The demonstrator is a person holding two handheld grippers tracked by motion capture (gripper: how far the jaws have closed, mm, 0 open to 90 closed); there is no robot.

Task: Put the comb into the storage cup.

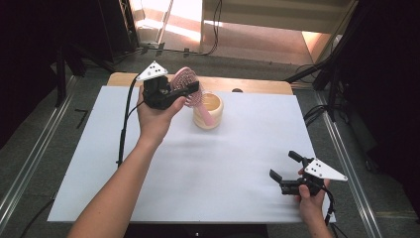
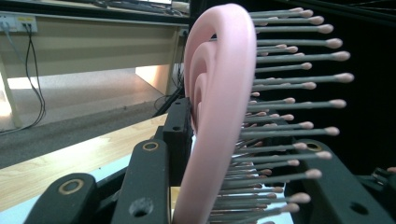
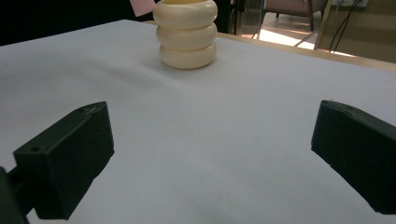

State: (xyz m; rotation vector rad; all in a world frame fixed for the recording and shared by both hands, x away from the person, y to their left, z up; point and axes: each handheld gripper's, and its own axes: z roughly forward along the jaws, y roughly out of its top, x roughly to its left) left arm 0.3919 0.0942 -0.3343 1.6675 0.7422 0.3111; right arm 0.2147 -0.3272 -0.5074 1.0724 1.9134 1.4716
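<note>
Pink hairbrush [image 1: 187,85] clamped by its head in left gripper [image 1: 190,90], handle dipping into cream ribbed holder [image 1: 208,111]. Right gripper [image 1: 283,166] idle well short of holder, jaws wide, empty. Risk: angled handle levers against rim, tipping holder.

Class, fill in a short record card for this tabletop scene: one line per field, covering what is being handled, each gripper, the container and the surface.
Work in hand: pink hairbrush held at the cream ribbed cup
Left gripper: shut on the brush head, bristles to one side
Brush handle: points down at the cup; whether it is inside cannot be told
Right gripper: open, holding nothing, low over the near right part of the white table sheet
Cup: upright, far middle of the sheet
</note>
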